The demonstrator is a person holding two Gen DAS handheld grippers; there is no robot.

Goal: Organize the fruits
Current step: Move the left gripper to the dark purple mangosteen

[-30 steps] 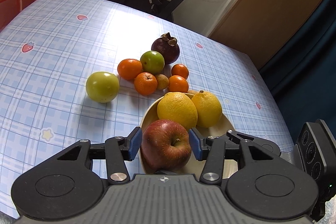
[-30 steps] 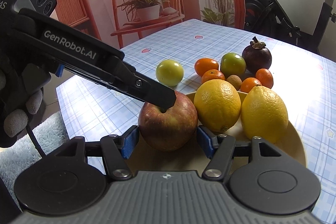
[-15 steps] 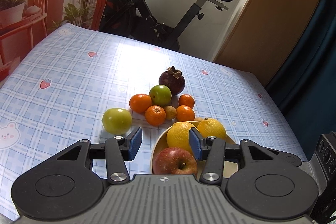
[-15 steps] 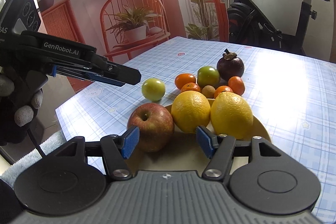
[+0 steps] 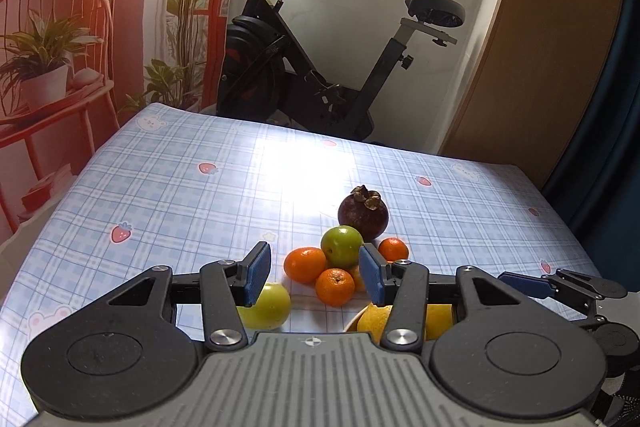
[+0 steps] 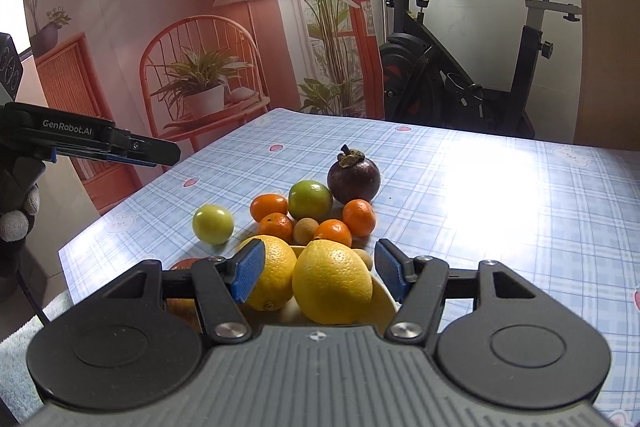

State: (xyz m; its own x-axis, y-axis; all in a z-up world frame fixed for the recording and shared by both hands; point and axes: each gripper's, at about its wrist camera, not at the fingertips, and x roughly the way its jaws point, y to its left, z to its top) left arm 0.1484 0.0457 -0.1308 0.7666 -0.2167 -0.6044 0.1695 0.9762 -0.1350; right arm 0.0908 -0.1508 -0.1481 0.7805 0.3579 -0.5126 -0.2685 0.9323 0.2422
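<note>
A cream plate (image 6: pixel 382 303) holds two yellow citrus fruits (image 6: pixel 332 281) and a red apple, mostly hidden behind my right gripper's finger (image 6: pixel 182 264). Beyond it on the checked tablecloth lie a dark mangosteen (image 5: pixel 363 213), a green fruit (image 5: pixel 342 246), several small oranges (image 5: pixel 305 264) and a lone yellow-green fruit (image 5: pixel 269 305). My left gripper (image 5: pixel 314 271) is open and empty, raised above and behind the plate. My right gripper (image 6: pixel 318 269) is open and empty, above the plate's near side. The left gripper also shows from the side in the right wrist view (image 6: pixel 116 147).
The table (image 5: pixel 180 187) ends on the left near a red chair with a potted plant (image 6: pixel 200 95). An exercise bike (image 5: pixel 320 67) stands behind the far edge. A wooden door and dark curtain stand at the right.
Both grippers pulled back and rose away from the plate. The red apple, earlier between the left fingers, now lies on the plate, out of the left wrist view.
</note>
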